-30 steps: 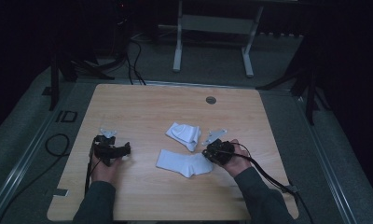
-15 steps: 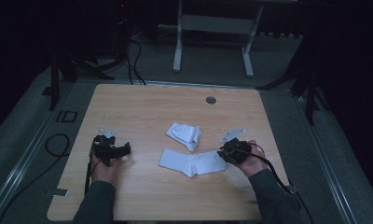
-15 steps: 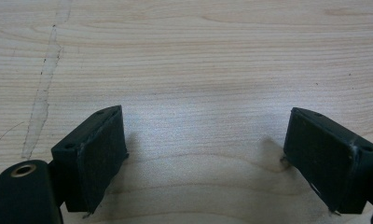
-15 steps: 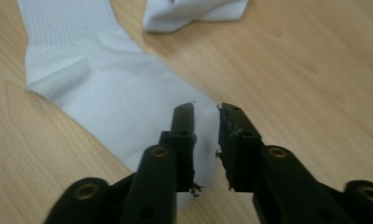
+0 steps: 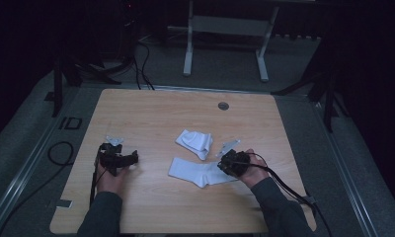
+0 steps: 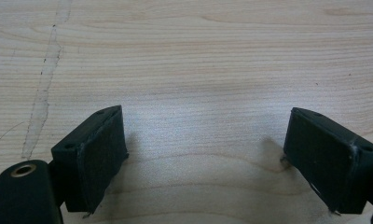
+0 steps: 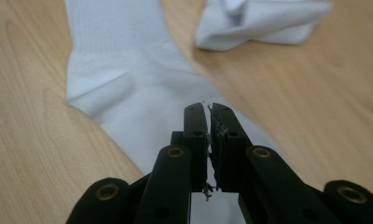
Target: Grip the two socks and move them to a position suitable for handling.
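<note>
Two white socks lie near the middle of the wooden table [image 5: 151, 113]. One sock [image 5: 198, 170] [image 7: 128, 79] is spread out flat. The other sock [image 5: 195, 140] [image 7: 264, 23] is folded up just behind it. My right gripper [image 5: 232, 163] [image 7: 209, 109] hovers over the flat sock's right end. Its jaws are shut, with no fabric visible between them. My left gripper [image 5: 119, 159] [image 6: 203, 154] rests on bare wood at the left, jaws open wide and empty.
A round grommet hole [image 5: 223, 105] sits near the table's far edge. A cable loop [image 5: 59, 150] lies on the floor to the left. A metal stand [image 5: 225, 29] is behind the table. The right gripper's cable [image 5: 284, 185] trails over the front right.
The right gripper swung right, and the flat sock lengthened that way. It has since come back left over the sock's end. The left gripper stayed put.
</note>
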